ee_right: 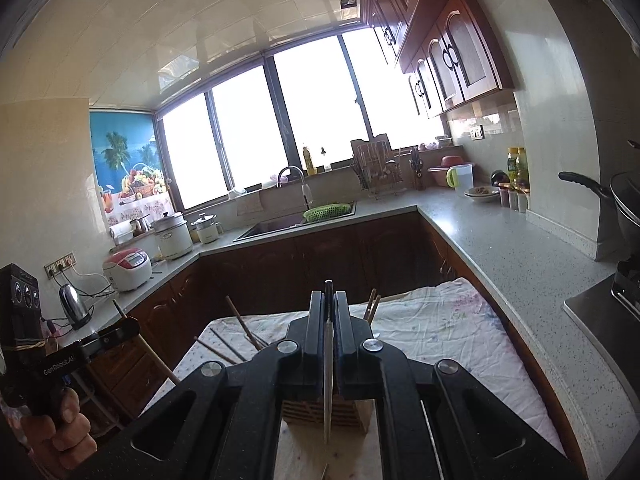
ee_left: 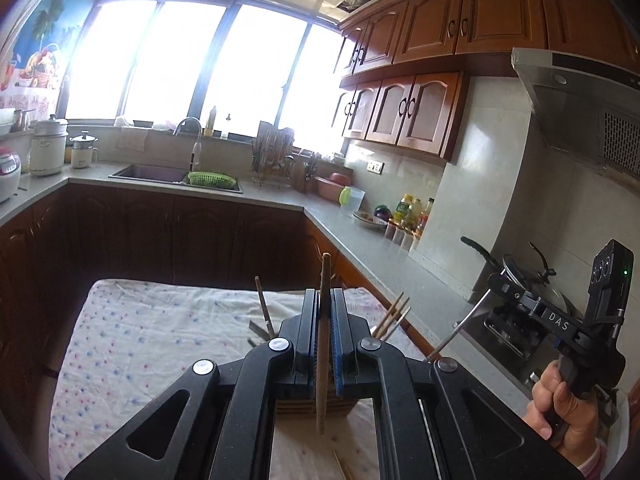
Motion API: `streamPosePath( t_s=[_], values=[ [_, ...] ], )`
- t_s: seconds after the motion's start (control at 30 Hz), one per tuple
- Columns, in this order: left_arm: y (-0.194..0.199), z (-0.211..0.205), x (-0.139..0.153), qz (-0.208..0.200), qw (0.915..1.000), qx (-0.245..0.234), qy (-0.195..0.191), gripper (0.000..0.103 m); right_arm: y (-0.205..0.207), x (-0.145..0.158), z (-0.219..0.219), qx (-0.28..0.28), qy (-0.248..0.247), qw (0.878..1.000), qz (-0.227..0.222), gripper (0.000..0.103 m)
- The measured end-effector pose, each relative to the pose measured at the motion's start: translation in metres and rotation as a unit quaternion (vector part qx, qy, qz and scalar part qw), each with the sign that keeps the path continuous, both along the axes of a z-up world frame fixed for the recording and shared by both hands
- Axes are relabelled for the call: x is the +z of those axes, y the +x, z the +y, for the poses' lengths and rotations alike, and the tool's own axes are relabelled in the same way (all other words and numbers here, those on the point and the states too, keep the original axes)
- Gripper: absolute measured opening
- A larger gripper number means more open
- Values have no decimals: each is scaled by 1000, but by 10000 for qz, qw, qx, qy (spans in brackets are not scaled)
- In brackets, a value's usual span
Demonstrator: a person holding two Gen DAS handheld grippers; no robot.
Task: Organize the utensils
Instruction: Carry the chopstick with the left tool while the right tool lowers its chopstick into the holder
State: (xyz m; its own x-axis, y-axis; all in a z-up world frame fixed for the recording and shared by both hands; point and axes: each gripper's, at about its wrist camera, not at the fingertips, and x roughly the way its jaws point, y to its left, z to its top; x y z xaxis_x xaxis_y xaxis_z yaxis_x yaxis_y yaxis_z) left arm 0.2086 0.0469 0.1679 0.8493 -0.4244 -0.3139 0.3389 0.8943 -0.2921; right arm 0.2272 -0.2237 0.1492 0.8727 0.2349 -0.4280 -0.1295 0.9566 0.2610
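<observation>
My left gripper (ee_left: 325,300) is shut on a wooden chopstick (ee_left: 322,344) held upright above a slotted wooden utensil block (ee_left: 312,402) on the cloth-covered table (ee_left: 140,340). My right gripper (ee_right: 329,300) is shut on a knife (ee_right: 328,384), blade pointing down at the wooden block (ee_right: 326,414). Several chopsticks (ee_left: 394,316) stand in the block behind the fingers, and they also show in the right wrist view (ee_right: 372,308). The right gripper (ee_left: 472,312) shows at the right of the left wrist view. The left gripper (ee_right: 124,326) shows at the left of the right wrist view.
Loose chopsticks (ee_right: 224,350) lie on the cloth, and one (ee_left: 342,466) lies at the near edge. A grey counter (ee_left: 380,248) runs along the right with bottles (ee_left: 408,212) and a wok (ee_right: 624,200). The sink (ee_left: 156,172) is at the back.
</observation>
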Motion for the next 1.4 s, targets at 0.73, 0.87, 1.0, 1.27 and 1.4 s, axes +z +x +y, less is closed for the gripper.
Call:
streamPosePath(
  t_s=[0.73,0.87,1.0,1.27,1.4],
  values=[
    [88,-48,-86,362,9979,536,32,4,61,-67,11,-190,8,9990,397,4],
    [90,-47,-91,293,9980,551,122,5,62,-84,13,-180,-51,9980,601,4],
    [90,-43,-88,275,9982,494,193,5,62,-96,15,-177,-89,9972,723,4],
    [85,-36,-90,282,9983,437,255,6,61,-96,15,-179,-91,9971,738,4],
    [87,-37,-88,312,9981,438,294,6,62,-96,15,-182,-69,9970,751,4]
  ],
)
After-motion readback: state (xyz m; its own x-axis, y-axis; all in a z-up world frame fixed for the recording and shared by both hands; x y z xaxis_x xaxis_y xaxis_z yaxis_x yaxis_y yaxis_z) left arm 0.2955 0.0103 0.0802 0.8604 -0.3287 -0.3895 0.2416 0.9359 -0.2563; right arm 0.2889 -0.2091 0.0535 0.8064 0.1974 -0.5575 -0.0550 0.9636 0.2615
